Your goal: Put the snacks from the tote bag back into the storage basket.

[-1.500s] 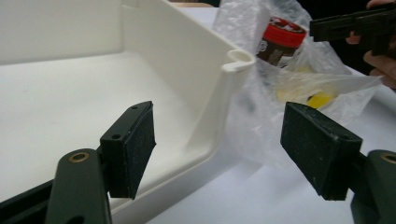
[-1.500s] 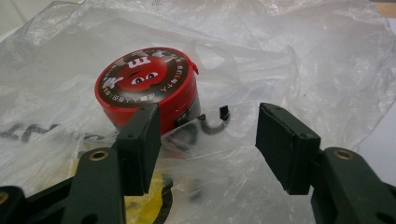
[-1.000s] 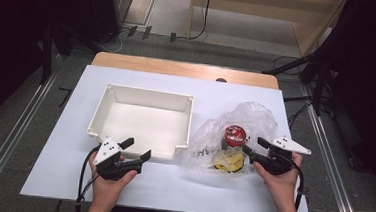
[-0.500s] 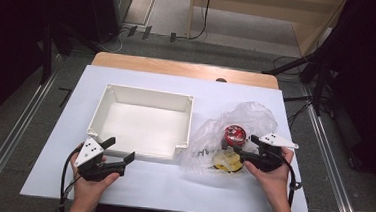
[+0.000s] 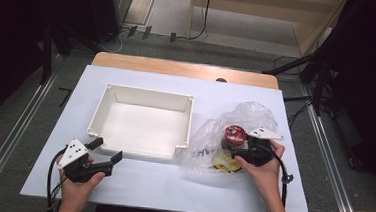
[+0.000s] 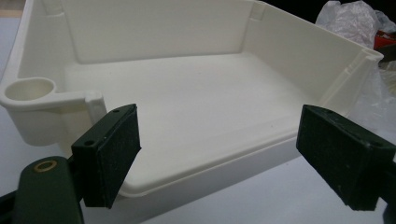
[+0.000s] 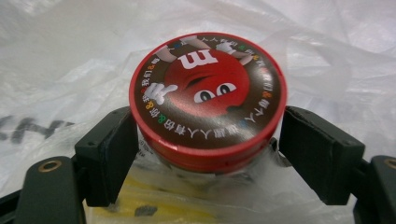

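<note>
Left gripper shifts left, off the white tray's near edge, jaws just opened, empty | right gripper closes in, jaws just widened, straddling red candy tin inside plastic bag, right of tray | grasp pending.

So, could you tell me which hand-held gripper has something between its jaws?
The right hand-held gripper: its jaws flank the red candy tin; the left hand-held gripper spans nothing.
</note>
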The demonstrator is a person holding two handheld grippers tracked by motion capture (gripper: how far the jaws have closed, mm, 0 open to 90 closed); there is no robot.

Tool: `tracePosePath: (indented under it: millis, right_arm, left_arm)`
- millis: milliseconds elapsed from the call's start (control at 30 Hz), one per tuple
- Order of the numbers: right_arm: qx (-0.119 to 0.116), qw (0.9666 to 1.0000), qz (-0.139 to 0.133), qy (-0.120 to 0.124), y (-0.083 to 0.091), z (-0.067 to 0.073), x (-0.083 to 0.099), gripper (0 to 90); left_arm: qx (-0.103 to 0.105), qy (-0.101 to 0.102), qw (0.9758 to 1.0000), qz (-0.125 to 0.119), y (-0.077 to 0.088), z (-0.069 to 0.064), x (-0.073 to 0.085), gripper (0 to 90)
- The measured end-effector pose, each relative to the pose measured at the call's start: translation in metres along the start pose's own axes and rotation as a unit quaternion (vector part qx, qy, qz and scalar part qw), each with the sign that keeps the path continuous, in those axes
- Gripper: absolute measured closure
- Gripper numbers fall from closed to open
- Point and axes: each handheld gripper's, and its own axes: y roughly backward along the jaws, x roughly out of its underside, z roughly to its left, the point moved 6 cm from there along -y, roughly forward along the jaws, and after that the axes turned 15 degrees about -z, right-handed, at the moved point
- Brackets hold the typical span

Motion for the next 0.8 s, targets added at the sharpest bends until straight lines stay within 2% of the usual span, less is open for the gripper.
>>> tracePosePath:
  millis: [233,433,600,733,800]
  right_arm:
    - [0.014,0.9998,0.006,-0.01,-0.01,0.003,0.002,22.9]
    - [0.031,0.9993,0.011,-0.016,-0.013,0.005,0.001,24.3]
    - [0.05,0.9987,0.003,-0.011,-0.012,0.006,-0.001,25.6]
    - [0.047,0.9984,-0.006,-0.031,-0.008,0.003,-0.004,25.7]
    - [0.044,0.9985,-0.011,-0.031,-0.006,0.001,-0.006,25.7]
  left_arm:
    - [0.005,0.016,0.9999,-0.002,-0.001,0.001,0.002,13.8]
    - [0.005,0.016,0.9999,-0.003,-0.002,0.001,0.002,13.9]
    - [0.005,0.015,0.9999,-0.004,-0.002,0.002,0.002,13.9]
    - [0.007,0.012,0.9999,-0.002,-0.003,0.001,0.002,13.9]
    - [0.005,0.008,1.0,-0.001,-0.003,0.001,0.003,13.9]
